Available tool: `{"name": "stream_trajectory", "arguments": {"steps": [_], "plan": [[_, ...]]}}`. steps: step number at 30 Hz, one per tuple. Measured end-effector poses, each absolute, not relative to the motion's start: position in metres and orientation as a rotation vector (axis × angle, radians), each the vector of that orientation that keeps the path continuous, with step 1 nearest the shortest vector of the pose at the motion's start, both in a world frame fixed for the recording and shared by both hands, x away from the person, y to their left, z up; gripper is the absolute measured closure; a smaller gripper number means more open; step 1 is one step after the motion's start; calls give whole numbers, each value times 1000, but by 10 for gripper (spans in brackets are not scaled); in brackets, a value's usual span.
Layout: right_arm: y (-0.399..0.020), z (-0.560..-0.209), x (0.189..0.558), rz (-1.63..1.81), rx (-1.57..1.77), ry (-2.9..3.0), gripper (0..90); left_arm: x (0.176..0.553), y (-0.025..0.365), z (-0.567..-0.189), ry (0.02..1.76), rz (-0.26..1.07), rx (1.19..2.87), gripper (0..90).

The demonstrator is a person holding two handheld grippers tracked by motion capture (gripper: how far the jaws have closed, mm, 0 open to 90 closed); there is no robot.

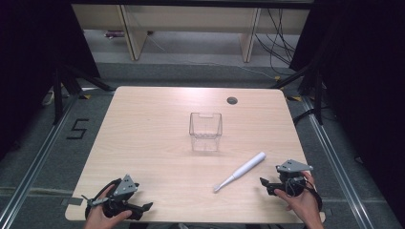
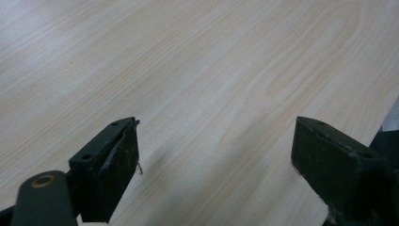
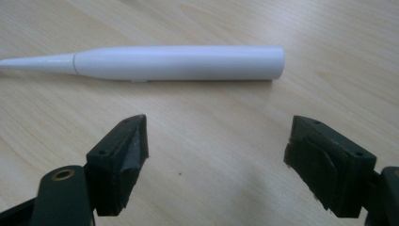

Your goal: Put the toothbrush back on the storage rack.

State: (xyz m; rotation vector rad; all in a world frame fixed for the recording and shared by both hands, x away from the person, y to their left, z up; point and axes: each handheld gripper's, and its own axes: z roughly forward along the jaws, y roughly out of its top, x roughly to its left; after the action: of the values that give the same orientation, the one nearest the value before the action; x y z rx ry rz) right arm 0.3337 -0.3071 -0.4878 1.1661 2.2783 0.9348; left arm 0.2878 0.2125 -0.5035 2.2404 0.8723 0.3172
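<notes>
Resting low on the surface [image 1: 157,119], 2 tongs, left tongs [image 2: 216,155] and right tongs [image 3: 214,155], both released, empty | white toothbrush [image 1: 240,171] lies just beyond right tongs, clear bin [image 1: 206,132] farther back | risk: smooth round handle could roll or slip when pinched.

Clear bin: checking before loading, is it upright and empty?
Upright and apparently empty: the clear bin stands open side up, with table grain visible through its walls.
</notes>
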Motion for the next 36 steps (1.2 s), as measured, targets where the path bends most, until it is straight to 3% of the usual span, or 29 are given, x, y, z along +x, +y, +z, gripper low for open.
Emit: {"name": "stream_trajectory", "arguments": {"steps": [10,18,29,34,36], "plan": [[-306,-487,340,996,1197,2257,249,288,213,-504,874,317,2242,152],[-299,-483,342,997,1183,2244,345,287,213,-504,888,318,2241,152],[-293,-474,350,1003,1110,2239,606,287,213,-504,880,320,2247,152],[-288,-475,355,1008,1131,2249,685,287,214,-505,879,321,2249,153],[-285,-474,363,1013,1096,2259,763,287,213,-505,885,318,2246,153]]}}
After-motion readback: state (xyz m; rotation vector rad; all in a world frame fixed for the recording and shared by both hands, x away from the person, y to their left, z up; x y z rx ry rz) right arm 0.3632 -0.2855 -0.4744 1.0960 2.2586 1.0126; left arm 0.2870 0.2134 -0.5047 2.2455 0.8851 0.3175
